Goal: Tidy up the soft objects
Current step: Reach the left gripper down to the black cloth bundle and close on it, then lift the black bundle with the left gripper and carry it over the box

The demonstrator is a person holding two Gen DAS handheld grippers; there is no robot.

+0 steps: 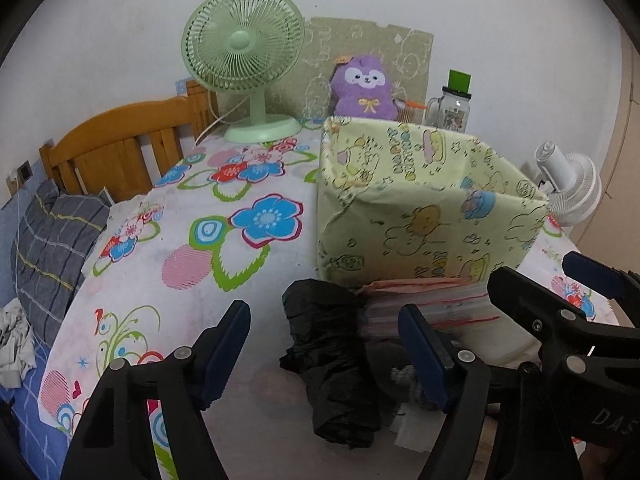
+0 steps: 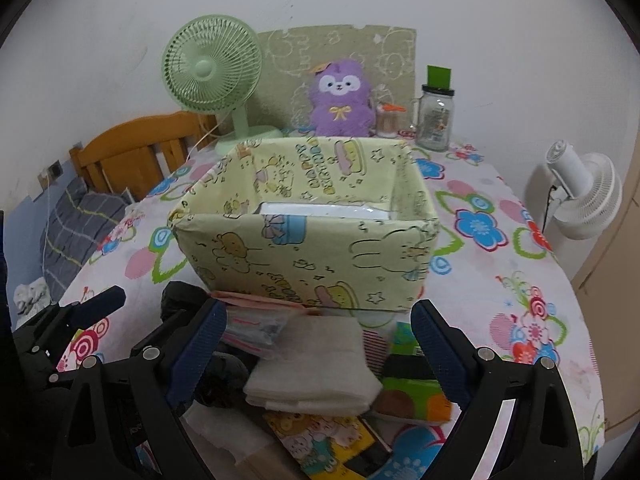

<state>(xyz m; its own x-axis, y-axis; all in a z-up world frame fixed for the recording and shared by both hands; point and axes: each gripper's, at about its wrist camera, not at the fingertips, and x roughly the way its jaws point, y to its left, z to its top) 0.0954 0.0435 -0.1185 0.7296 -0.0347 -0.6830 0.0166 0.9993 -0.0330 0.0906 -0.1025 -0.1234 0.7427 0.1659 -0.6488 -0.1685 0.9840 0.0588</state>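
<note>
While both grippers hang over the near edge of the table [image 2: 520, 248], nothing is gripped. Left to right:

- Grey checked pillow [image 1: 52, 236] on a bed, wooden headboard [image 1: 120, 140] behind it.
- Green fan [image 1: 244, 60] at the table's back left, cord trailing off.
- Left gripper [image 1: 324, 354]: jaws apart, black bag roll [image 1: 332, 360] lying between them, pads not touching it.
- Purple plush [image 2: 340, 100] at the back against a printed board [image 2: 340, 52] leaning on the wall.
- Yellow box [image 2: 312, 236], open top, mid-table; inside back wall reads "HAPPY BIRTHDAY", something white in the bottom. Other lettering on the front is too warped to read.
- Zip bag stack [image 1: 432, 304] touching the box's front face, just right of the black roll.
- Right gripper [image 2: 316, 354]: jaws wide, a white folded cloth [image 2: 320, 364] between them, not pinched. Its body shows "DAS" in the left view, rest cut off.
- Cartoon-print packs [image 2: 324, 440] under and right of the cloth.
- Glass jar [image 2: 436, 120], green lid, label unreadable.
- White fan [image 2: 580, 196] off the table's right edge.

Table cover: white cloth, big blue, red and pink flowers. Wall plain white.
</note>
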